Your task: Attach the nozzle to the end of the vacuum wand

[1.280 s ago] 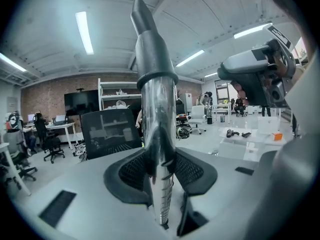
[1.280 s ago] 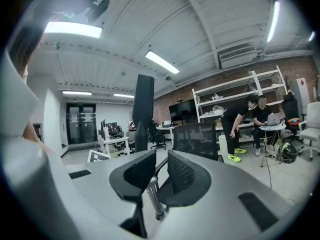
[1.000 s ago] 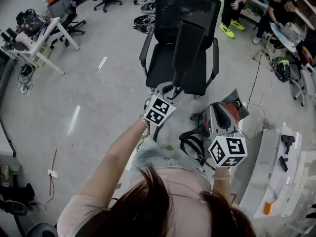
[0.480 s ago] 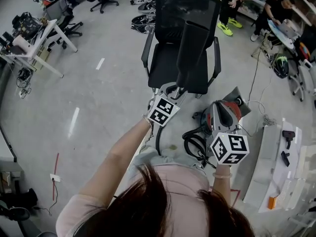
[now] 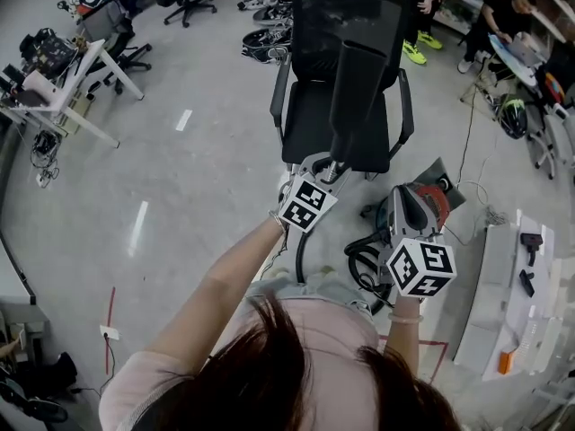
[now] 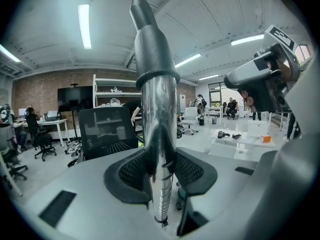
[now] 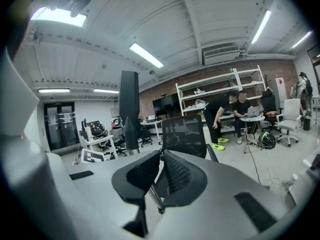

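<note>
Clamps chrome vacuum wand (image 6: 159,109) upright in left tool (image 6: 160,151) to steady its dark grey tapered nozzle (image 6: 152,49), with empty right tool (image 7: 159,156) just closing, jaws barely apart.

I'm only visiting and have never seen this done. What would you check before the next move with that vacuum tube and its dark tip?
1. Hold on the wand: ok. The left gripper has both pads pressed on the chrome tube.
2. Nozzle on the wand's end: ok. Its collar sits over the tube.
3. Nozzle pushed fully home: cannot tell.
4. Right gripper free to help: ok. Its jaws have just been closing, a narrow gap remains, and there is nothing between them.
5. Hose slack: ok. It lies looped on the floor beside the vacuum body.
6. Room between the nozzle and the office chair: cannot tell.
</note>
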The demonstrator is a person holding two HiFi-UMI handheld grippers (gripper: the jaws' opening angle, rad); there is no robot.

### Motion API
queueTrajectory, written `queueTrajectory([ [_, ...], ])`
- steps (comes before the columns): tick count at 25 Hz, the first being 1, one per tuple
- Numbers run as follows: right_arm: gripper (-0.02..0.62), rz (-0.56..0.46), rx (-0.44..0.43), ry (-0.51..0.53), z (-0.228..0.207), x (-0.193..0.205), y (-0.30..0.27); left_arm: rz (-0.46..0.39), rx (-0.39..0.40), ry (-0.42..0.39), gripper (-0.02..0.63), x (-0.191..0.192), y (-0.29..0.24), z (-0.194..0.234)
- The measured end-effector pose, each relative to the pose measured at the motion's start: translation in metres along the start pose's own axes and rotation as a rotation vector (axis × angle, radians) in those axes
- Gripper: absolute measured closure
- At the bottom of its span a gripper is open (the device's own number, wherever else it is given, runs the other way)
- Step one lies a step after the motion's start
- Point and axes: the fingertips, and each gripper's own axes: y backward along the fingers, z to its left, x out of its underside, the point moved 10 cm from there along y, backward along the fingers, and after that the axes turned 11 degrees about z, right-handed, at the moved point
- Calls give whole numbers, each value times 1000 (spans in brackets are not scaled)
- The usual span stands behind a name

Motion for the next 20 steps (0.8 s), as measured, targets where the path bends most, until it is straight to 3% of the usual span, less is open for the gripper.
queueTrajectory([
  [20,554,-27,36,-29,15,-9,-12,-25,43,-11,452,-3,-2,10],
])
